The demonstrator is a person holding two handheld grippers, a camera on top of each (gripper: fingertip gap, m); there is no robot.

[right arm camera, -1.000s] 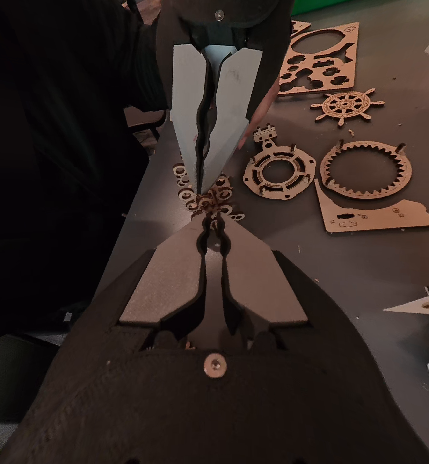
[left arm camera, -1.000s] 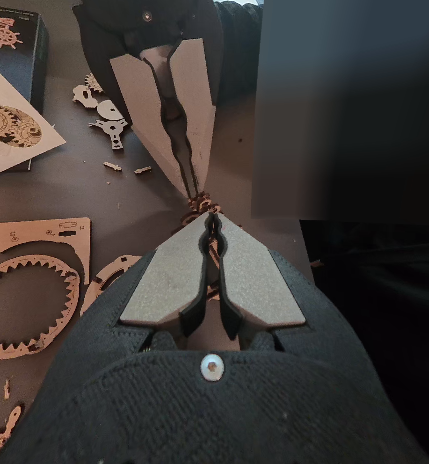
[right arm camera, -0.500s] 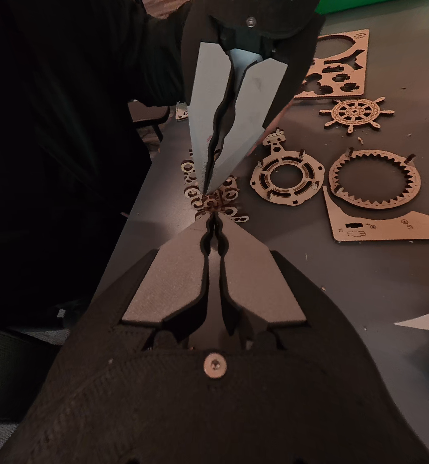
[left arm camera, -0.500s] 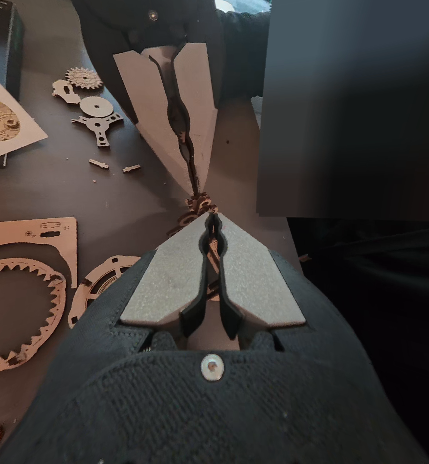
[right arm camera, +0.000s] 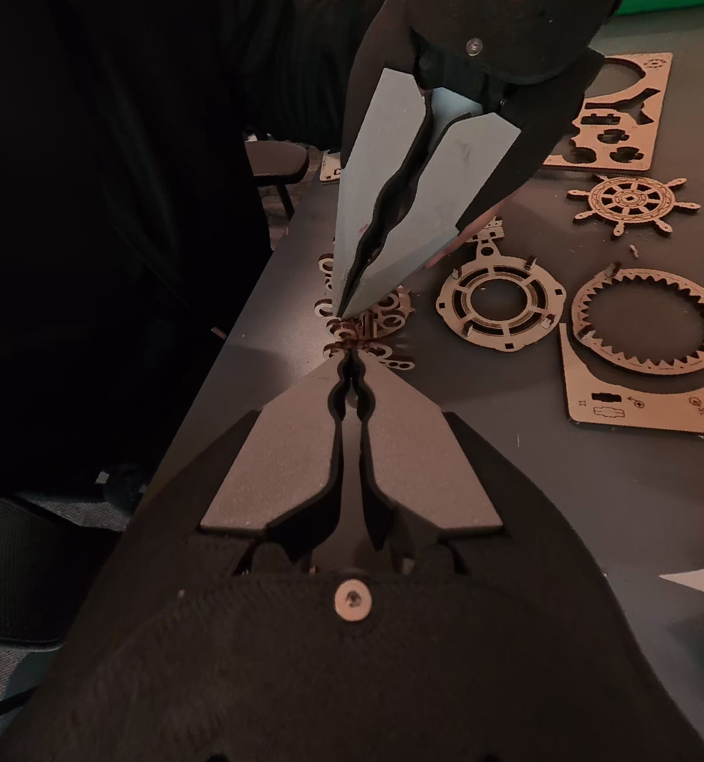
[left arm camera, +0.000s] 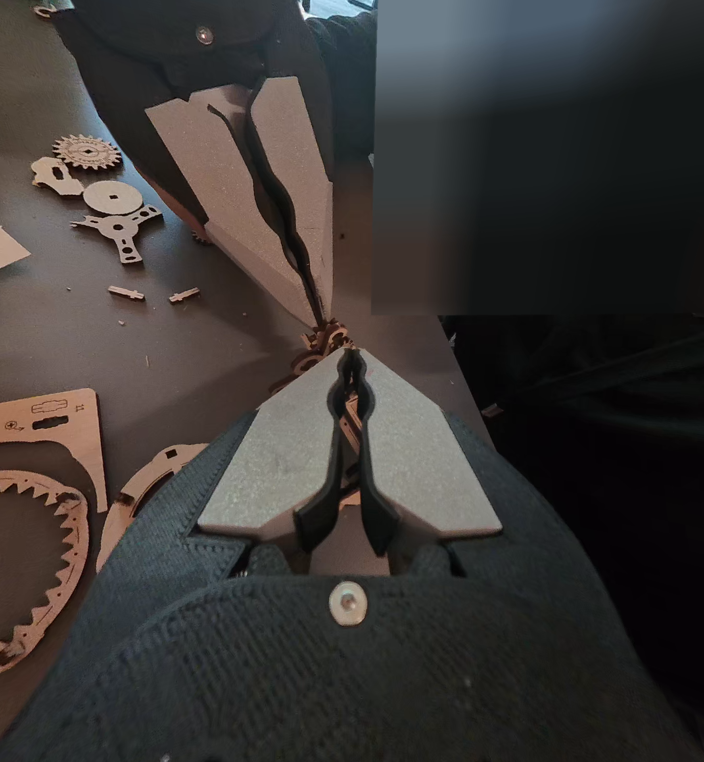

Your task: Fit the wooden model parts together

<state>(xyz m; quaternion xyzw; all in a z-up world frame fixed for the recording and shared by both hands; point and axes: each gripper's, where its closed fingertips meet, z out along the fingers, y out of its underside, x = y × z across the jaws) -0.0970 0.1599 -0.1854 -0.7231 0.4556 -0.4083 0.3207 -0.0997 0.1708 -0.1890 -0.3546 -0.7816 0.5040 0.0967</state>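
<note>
Both grippers meet tip to tip just above the dark table near its edge. My left gripper (left arm camera: 350, 355) is shut on a small scrollwork wooden part (left arm camera: 328, 333); a thin wooden strip (left arm camera: 351, 420) shows between its fingers. My right gripper (right arm camera: 352, 358) is shut on the same small cluster of wooden parts (right arm camera: 356, 334). In the left wrist view the right gripper (left arm camera: 320, 316) comes down from above. In the right wrist view the left gripper (right arm camera: 344, 314) leans in from the upper right. A larger scrollwork piece (right arm camera: 391, 307) lies flat just behind the tips.
A toothed ring (right arm camera: 651, 321) sits in its cut sheet (right arm camera: 630, 408), beside a round slotted frame (right arm camera: 502, 305), a ship's wheel (right arm camera: 630, 202) and an emptied sheet (right arm camera: 614, 123). A gear (left arm camera: 86, 152), a disc (left arm camera: 113, 198), a three-arm piece (left arm camera: 121, 231) and pins (left arm camera: 125, 292) lie farther off. My left and right fingertips are right by each other. The three-arm piece (left arm camera: 121, 231) is about equally far from each gripper, around 15 cm.
Both grippers stay shut and tip to tip on the wooden parts. The left gripper's body has swung to the right in the right wrist view, tilting more. The table parts have drifted slightly in both views.
</note>
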